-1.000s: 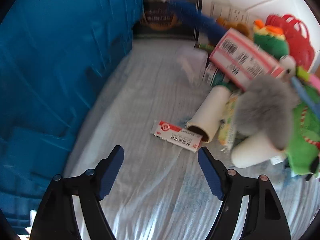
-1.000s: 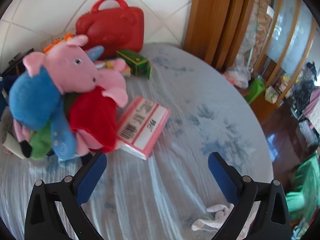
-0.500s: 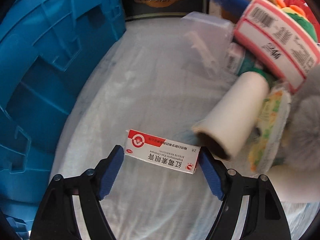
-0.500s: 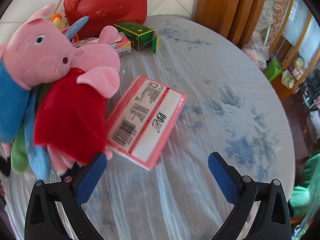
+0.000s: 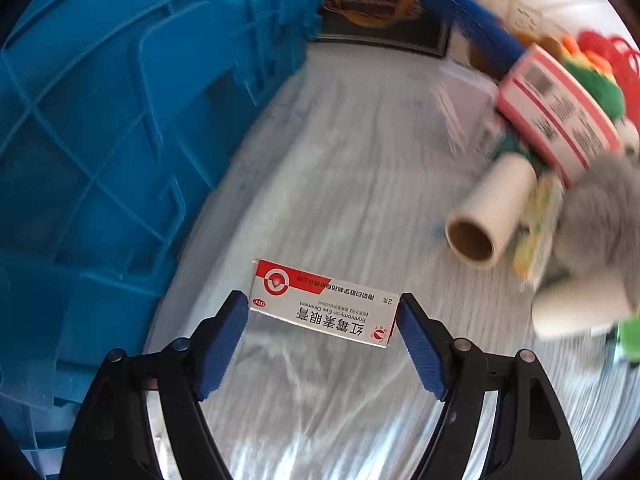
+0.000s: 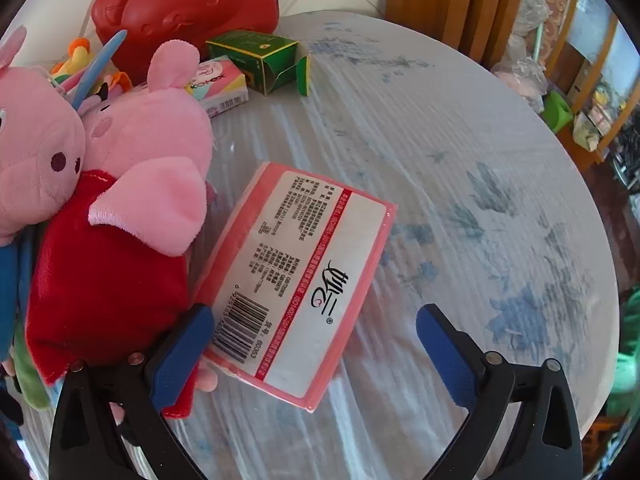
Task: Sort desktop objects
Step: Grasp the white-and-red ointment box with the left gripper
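My left gripper is shut on a white and red ointment box, its blue pads touching both ends; the box looks lifted off the cloth, beside the blue crate. My right gripper is open, its jaws around the near end of a pink tissue pack lying flat on the table. The left pad is against the red dress of a pink pig plush.
A paper roll, a second pink pack, a grey plush and green toys lie right of the left gripper. A red case, a green box and a small tissue pack lie beyond the plush. The table edge curves at right.
My left gripper closed on the ointment box and lifted it toward the crate. My right gripper moved forward and down until its open jaws straddled the pink tissue pack.
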Action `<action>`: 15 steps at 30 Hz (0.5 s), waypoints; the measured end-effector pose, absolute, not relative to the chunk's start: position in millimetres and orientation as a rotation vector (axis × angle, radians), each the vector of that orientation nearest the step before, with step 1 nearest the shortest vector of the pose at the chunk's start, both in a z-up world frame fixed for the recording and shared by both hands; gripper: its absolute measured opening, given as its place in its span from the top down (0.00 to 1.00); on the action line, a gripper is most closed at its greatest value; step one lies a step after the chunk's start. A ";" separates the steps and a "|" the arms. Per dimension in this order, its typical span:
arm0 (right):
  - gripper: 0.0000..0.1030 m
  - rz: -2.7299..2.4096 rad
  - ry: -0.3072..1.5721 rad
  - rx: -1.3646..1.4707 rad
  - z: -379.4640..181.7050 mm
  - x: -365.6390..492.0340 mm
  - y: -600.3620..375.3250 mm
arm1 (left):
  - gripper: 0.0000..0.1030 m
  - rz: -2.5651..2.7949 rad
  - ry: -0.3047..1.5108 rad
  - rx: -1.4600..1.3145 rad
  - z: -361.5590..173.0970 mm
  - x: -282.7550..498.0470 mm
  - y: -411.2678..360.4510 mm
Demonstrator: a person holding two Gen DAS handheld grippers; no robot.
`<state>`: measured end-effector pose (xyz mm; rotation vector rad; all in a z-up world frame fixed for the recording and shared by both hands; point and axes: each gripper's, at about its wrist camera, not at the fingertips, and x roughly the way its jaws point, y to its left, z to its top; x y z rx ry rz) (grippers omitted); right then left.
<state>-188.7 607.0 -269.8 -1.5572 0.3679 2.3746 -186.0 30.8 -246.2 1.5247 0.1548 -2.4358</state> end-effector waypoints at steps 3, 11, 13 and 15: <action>0.00 2.374 0.360 -1.556 -270.0 -190.2 607.2 | 0.26 -2.394 0.238 1.535 -257.8 -195.9 27.3; 0.00 2.386 0.360 -1.569 -272.3 -187.8 608.1 | 0.27 -2.672 -0.026 1.522 -247.3 -160.6 81.8; 0.00 2.394 0.352 -1.561 -272.2 -187.9 608.0 | 0.27 -2.683 -0.085 1.516 -245.0 -153.4 93.8; 0.00 2.399 0.358 -1.554 -273.0 -188.6 607.5 | 0.27 -2.685 -0.073 1.509 -241.3 -150.0 98.3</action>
